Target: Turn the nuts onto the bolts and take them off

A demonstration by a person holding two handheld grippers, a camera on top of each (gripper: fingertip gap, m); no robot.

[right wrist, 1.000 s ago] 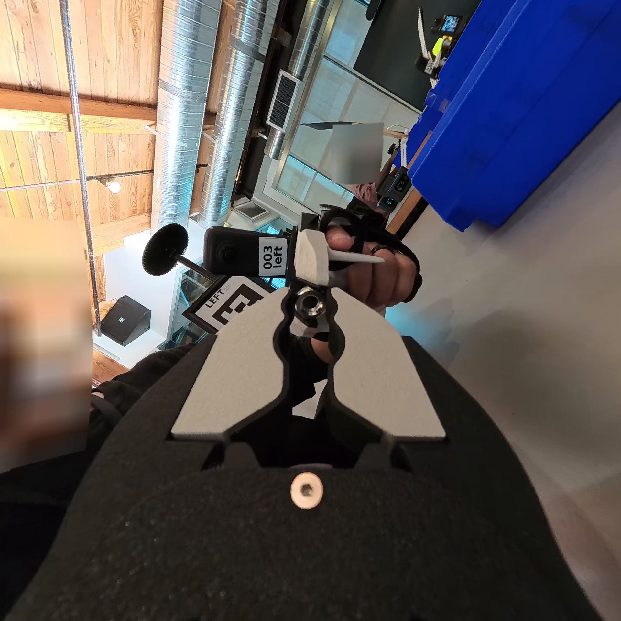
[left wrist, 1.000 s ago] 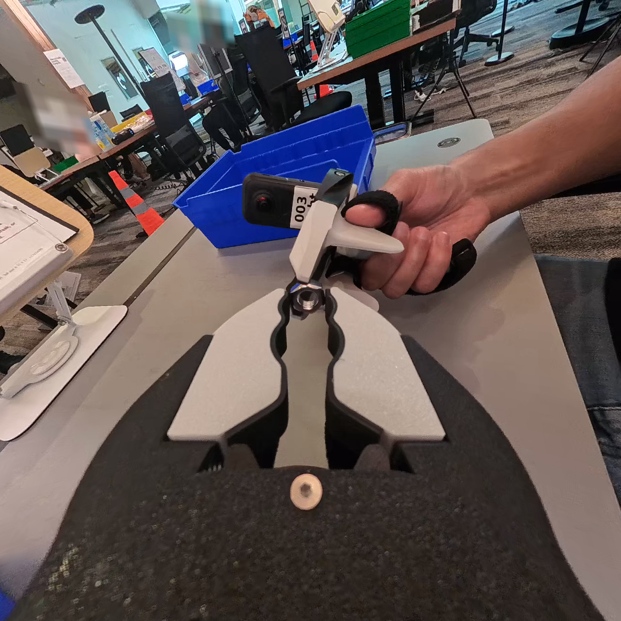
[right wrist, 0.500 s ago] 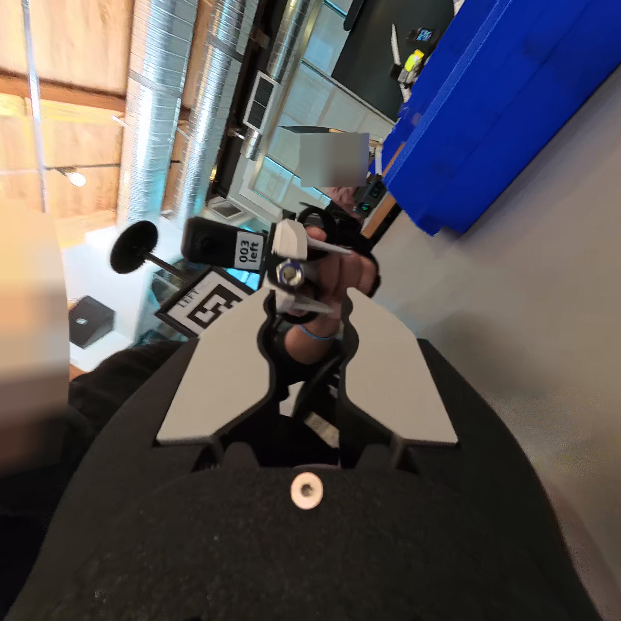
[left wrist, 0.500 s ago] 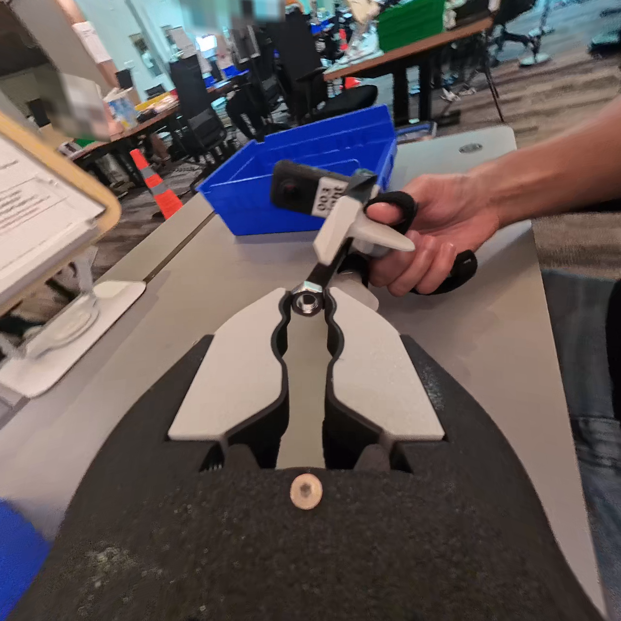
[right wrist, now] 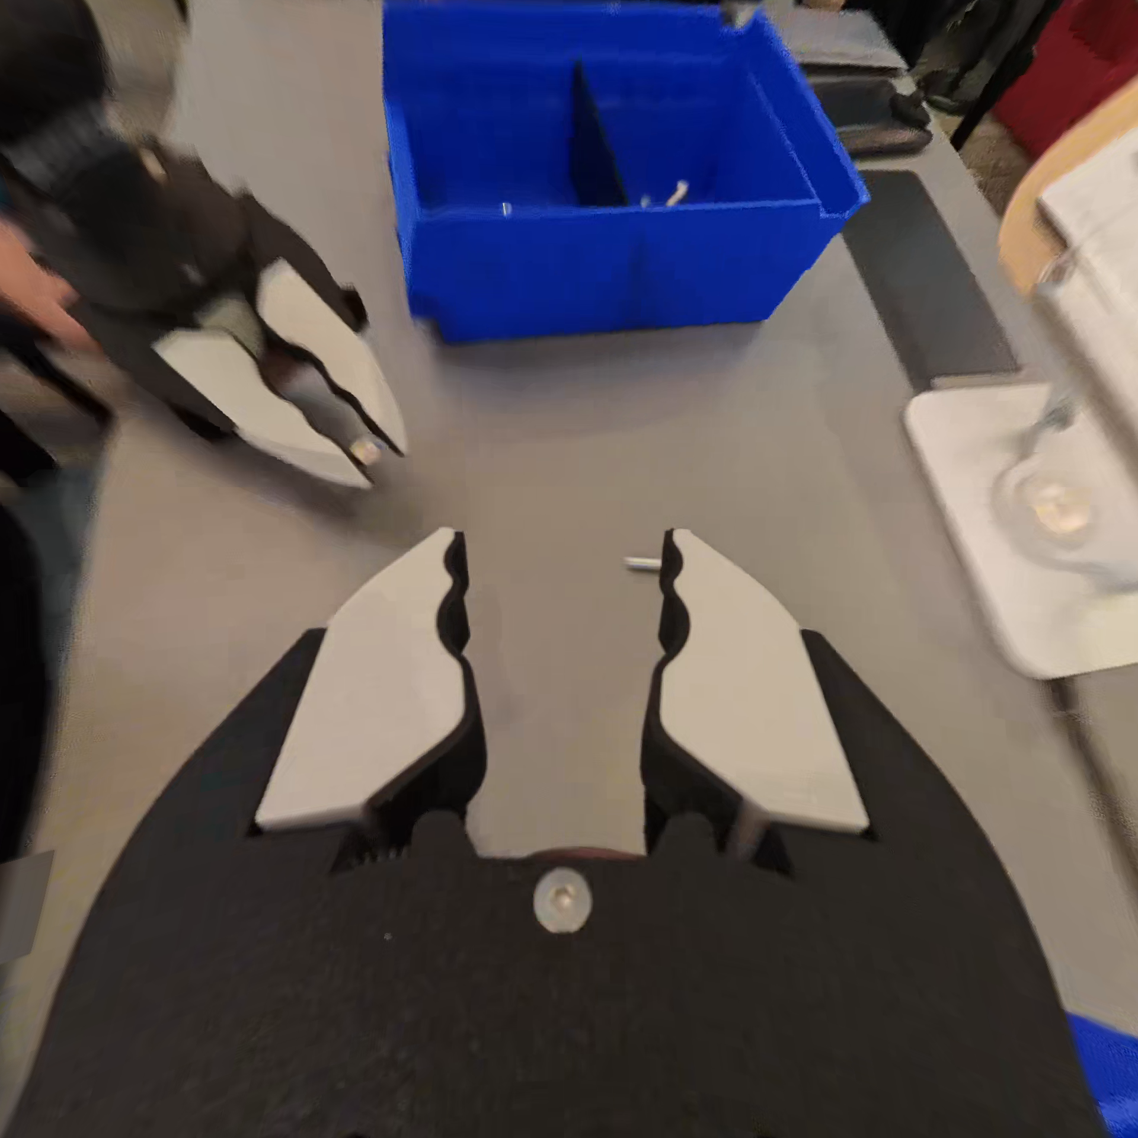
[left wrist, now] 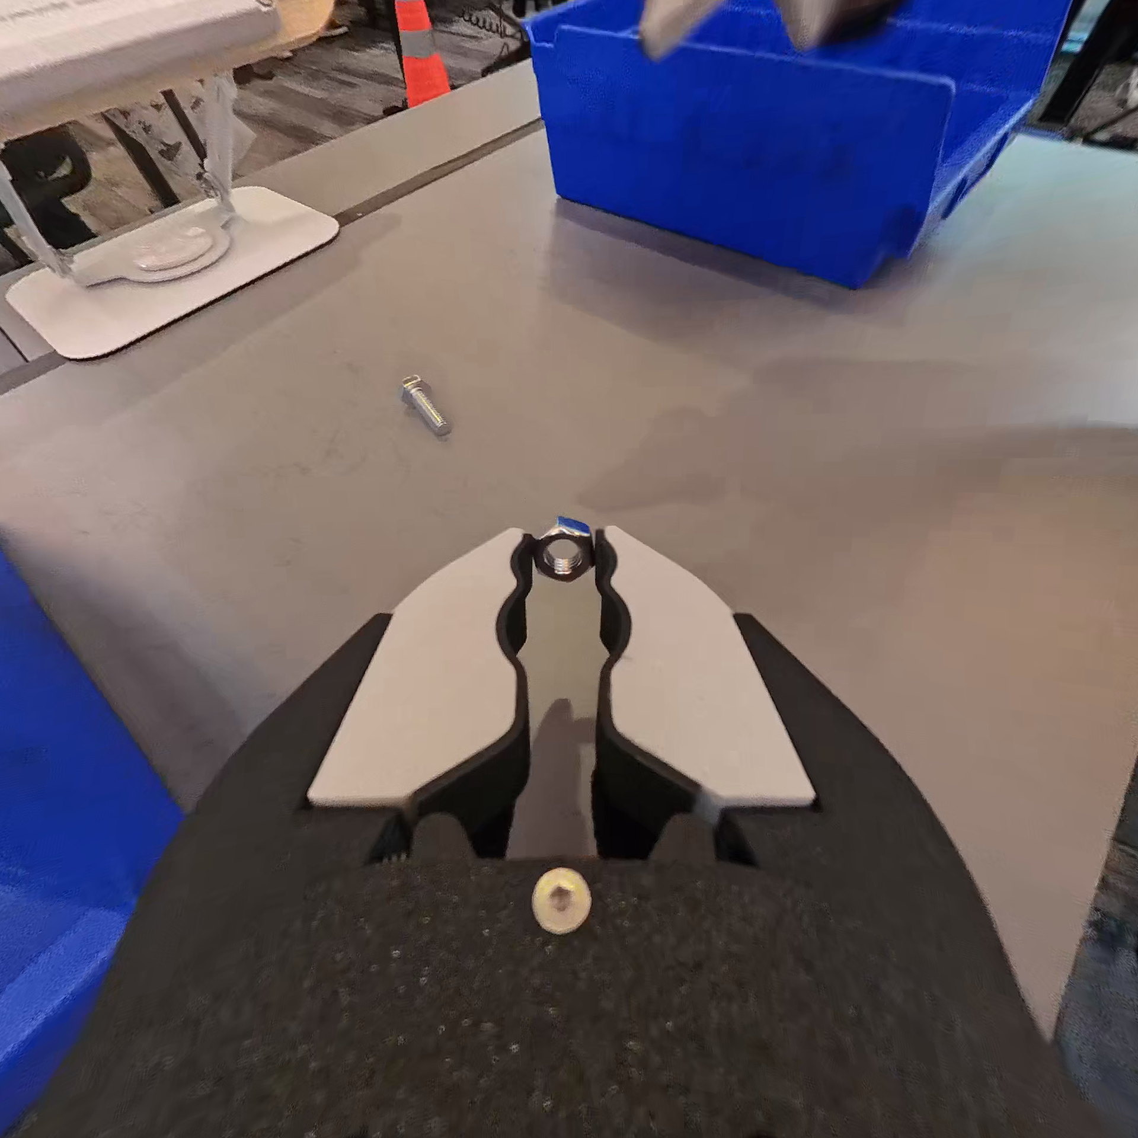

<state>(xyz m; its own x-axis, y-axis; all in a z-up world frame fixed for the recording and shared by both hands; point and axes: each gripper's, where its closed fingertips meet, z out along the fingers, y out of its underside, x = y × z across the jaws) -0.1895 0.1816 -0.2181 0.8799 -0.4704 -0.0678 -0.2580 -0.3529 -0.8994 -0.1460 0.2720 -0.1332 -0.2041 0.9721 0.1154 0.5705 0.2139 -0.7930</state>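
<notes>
My left gripper (left wrist: 563, 542) is shut on a steel hex nut (left wrist: 563, 557) and holds it just above the grey table (left wrist: 800, 554). A short steel bolt (left wrist: 425, 406) lies loose on the table ahead and to the left of it. My right gripper (right wrist: 563, 542) is open and empty, pointing down at the table. The bolt (right wrist: 640, 563) lies just inside its right fingertip, partly hidden by that finger. The left gripper (right wrist: 369, 456) with the nut (right wrist: 366, 452) shows blurred at the left of the right wrist view. The right gripper's blurred fingertips (left wrist: 671, 24) show at the top of the left wrist view.
A blue bin (right wrist: 616, 289) with a middle divider stands at the far side and holds a few small bolts (right wrist: 671, 197). It also shows in the left wrist view (left wrist: 739, 172). A white stand base (left wrist: 166, 265) sits beside the bolt. Another blue container (left wrist: 61, 800) is at the near left. Across from one pair of fingers to the other is roughly 15 cm.
The right gripper has opened and come away from the left one. The bolt now lies on the table. Both grippers have tipped down toward the table; the left still holds the nut.
</notes>
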